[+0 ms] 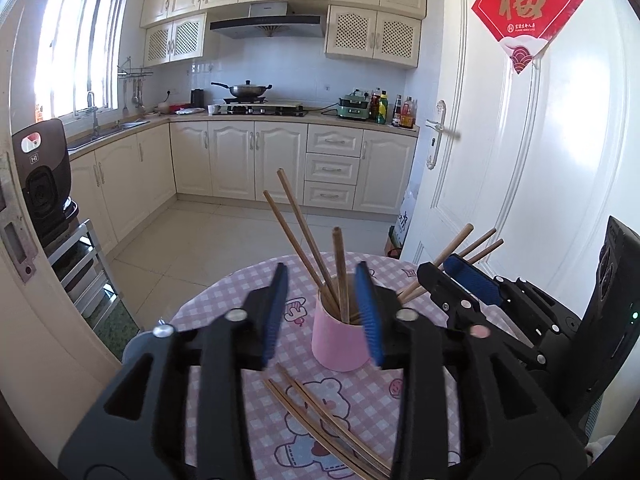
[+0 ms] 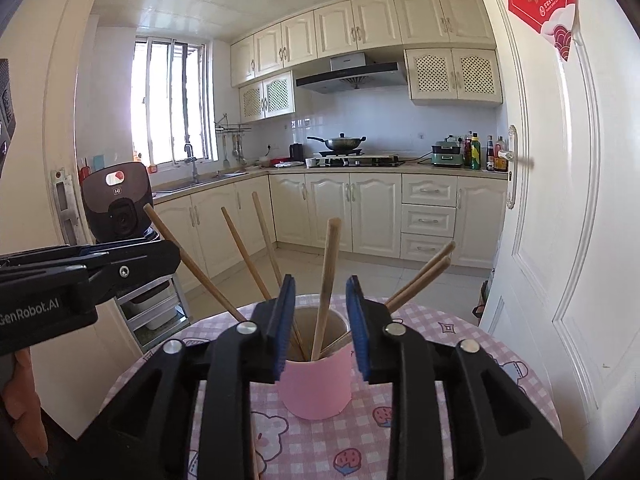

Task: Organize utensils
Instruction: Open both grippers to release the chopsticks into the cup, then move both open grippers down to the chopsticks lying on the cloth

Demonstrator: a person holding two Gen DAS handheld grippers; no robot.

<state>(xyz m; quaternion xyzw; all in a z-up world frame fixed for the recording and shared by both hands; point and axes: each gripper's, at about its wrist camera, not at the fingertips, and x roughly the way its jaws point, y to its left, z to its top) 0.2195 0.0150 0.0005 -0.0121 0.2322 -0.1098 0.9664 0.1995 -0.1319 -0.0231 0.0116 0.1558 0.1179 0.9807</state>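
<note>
A pink cup (image 1: pixel 340 340) stands near the middle of the round counter (image 1: pixel 224 304), its checked cloth printed with cartoon bears. Several wooden chopsticks (image 1: pixel 340 272) lean out of the cup, fanning from ten o'clock to two o'clock. A few more chopsticks (image 1: pixel 328 428) lie loose on the cloth at the cup's six o'clock side, in the left wrist view, running under the left hand-held gripper (image 1: pixel 324 312).

That left hand-held gripper hangs with its blue-padded fingers apart, one on each side of the cup and holding nothing. The right hand-held gripper (image 2: pixel 320 320) is likewise spread wide around the cup's rim (image 2: pixel 320 312), empty; seen from the left camera it sits at the cup's three o'clock.

The loose chopsticks appear to be what remains to sort. They look light, stiff and thin, with a smooth finish that may slip between pads, and lying flat they offer little height to pinch. A hold near mid-length, across the narrow width, seems soundest. The cup looks light enough to tip if knocked by a leaning stick.
</note>
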